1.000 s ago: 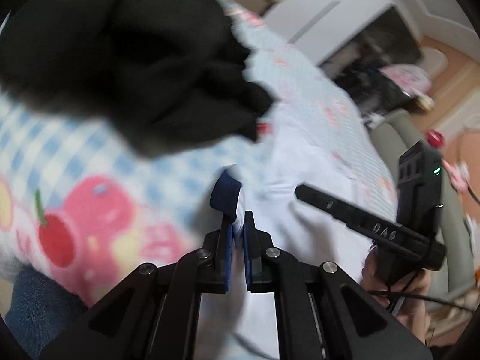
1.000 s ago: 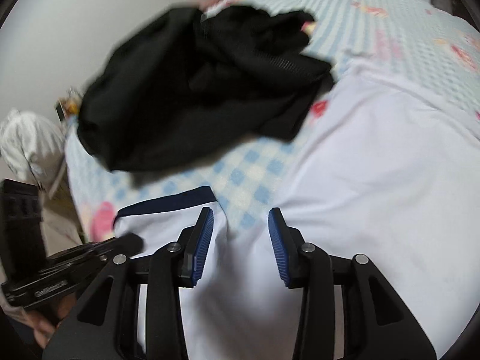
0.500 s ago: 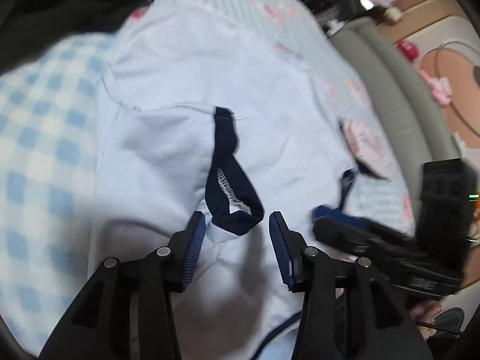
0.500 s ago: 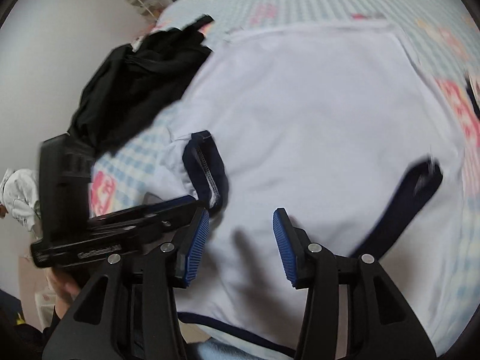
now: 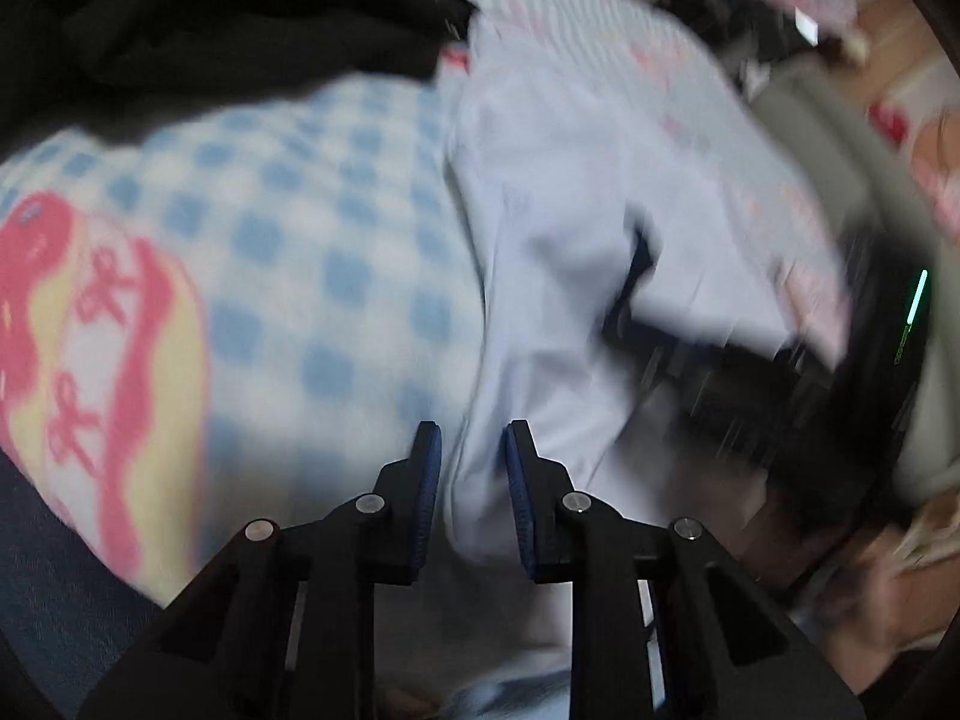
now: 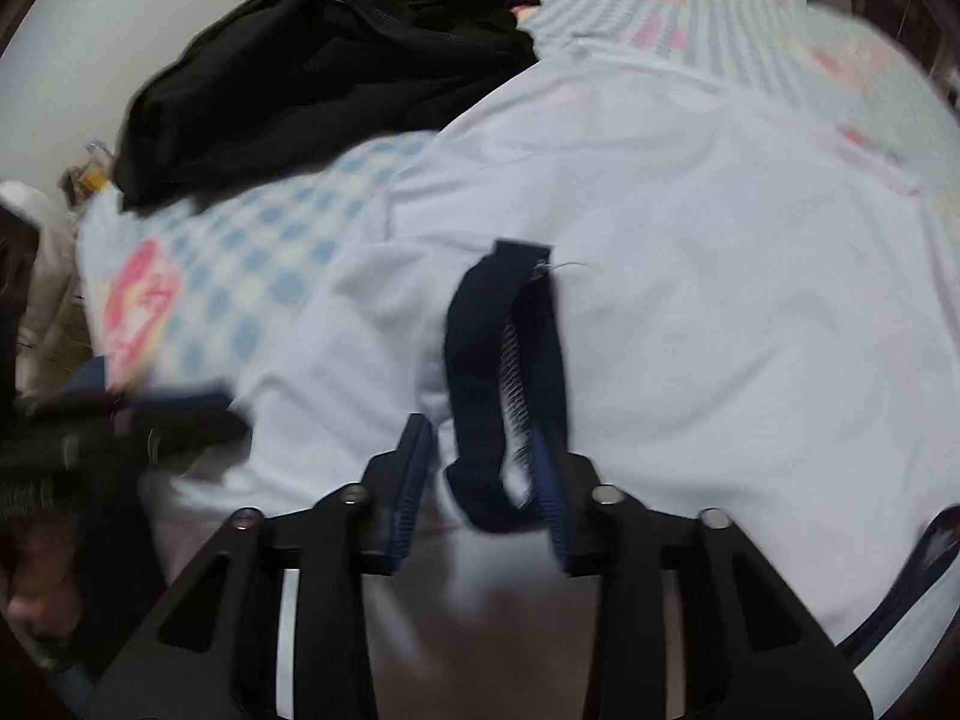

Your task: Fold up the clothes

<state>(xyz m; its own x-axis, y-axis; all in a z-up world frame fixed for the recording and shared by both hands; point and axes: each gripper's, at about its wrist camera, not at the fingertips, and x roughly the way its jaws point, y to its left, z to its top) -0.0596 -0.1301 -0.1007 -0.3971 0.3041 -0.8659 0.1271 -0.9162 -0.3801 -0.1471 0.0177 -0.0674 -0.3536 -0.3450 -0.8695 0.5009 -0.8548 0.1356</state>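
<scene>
Two grippers work low over a white shirt (image 6: 690,276) spread on a bed. The right gripper (image 6: 486,468) has its blue-padded jaws parted, the shirt's navy sleeve cuff (image 6: 498,372) looped between them, not pinched. The left gripper (image 5: 471,468) is partly open astride the shirt's left edge, a fold of white cloth between its pads; whether they press it I cannot tell through the blur. Left of the shirt lies bare blue-checked bedspread (image 6: 252,240) with pink prints. A heap of black clothes (image 6: 336,54) sits at the far left, touching the shirt's far corner.
</scene>
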